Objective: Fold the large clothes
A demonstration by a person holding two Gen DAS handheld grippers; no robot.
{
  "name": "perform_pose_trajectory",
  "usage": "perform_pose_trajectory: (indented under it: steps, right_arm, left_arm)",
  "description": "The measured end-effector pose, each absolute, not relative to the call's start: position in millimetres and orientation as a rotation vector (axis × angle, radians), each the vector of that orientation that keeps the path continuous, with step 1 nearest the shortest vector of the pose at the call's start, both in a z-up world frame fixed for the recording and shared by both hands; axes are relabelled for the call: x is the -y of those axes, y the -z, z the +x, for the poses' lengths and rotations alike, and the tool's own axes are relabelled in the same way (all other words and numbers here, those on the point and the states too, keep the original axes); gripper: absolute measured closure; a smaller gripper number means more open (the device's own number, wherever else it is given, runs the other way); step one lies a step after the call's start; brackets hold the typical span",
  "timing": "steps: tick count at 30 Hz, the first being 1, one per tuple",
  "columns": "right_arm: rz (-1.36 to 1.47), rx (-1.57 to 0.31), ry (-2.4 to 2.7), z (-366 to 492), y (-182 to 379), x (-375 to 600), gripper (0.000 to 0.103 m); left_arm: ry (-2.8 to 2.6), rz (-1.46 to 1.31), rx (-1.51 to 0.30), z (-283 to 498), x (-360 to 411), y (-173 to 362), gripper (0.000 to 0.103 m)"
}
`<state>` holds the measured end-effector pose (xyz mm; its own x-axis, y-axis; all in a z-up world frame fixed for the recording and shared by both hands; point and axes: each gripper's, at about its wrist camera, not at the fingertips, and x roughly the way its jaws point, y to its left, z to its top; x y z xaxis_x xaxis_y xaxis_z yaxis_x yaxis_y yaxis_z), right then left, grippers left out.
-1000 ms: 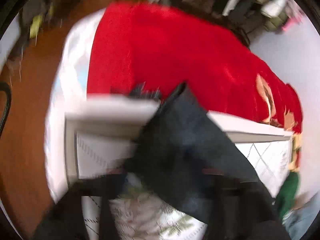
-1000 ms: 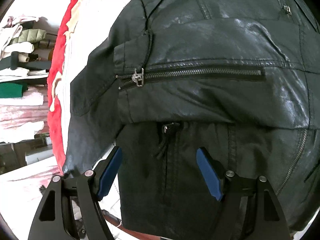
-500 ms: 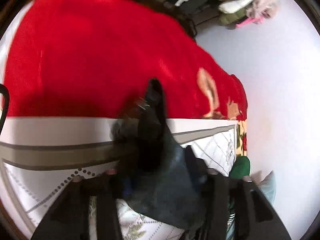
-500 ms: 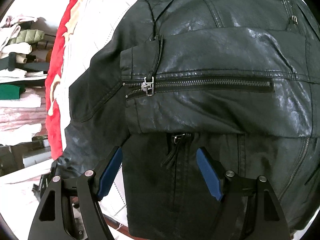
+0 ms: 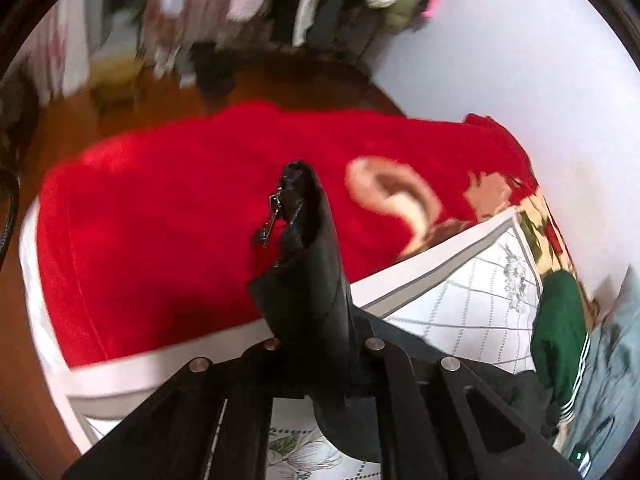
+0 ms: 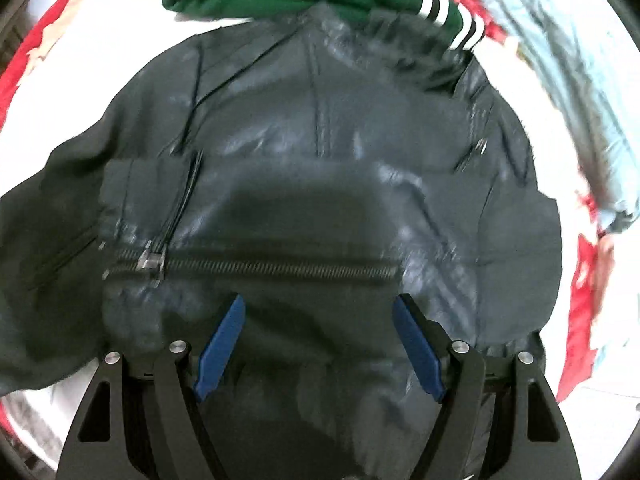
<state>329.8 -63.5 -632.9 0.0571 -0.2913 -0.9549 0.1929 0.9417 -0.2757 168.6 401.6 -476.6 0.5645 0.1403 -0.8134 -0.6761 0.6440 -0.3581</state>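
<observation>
Having re-clamped, the left gripper (image 5: 320, 344) is pinching the black leather jacket's (image 6: 320, 168) sleeve cuff (image 5: 304, 240) and lifting it to fold, while the right gripper (image 6: 320, 344) is hovering spread above the jacket.

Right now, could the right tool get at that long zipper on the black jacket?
Probably yes. The right tool hangs open just above the black jacket, and the long zipper lies uncovered just beyond its fingertips, with nothing between them.
</observation>
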Motion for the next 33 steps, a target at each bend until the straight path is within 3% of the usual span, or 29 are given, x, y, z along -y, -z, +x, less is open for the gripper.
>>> perform_pose_trajectory:
  steps: [10,18,26,31,33]
  right_arm:
    - [0.0,-1.447,0.328,344,638,90,0.025]
    - [0.169,-1.444,0.372,308,603,226,0.025]
    - [0.238,-1.488,0.509,249,596,371,0.025]
    - [0.307,-1.516,0.547,215,606,419,0.025]
    - [0.341,-1.512,0.548,207,609,431,0.024]
  left_arm:
    - [-0.358,-0.325,-0.867,238,-289,405,0.098]
    - [0.013,-0.201,-0.901,281,-81,377,0.098]
    - [0.348,-0.139,-1.104,300,141,435,0.097]
    - [0.391,-0.084,-1.212,301,204,470,0.096]
    - [0.398,-0.084,-1.236,302,204,477,0.082]
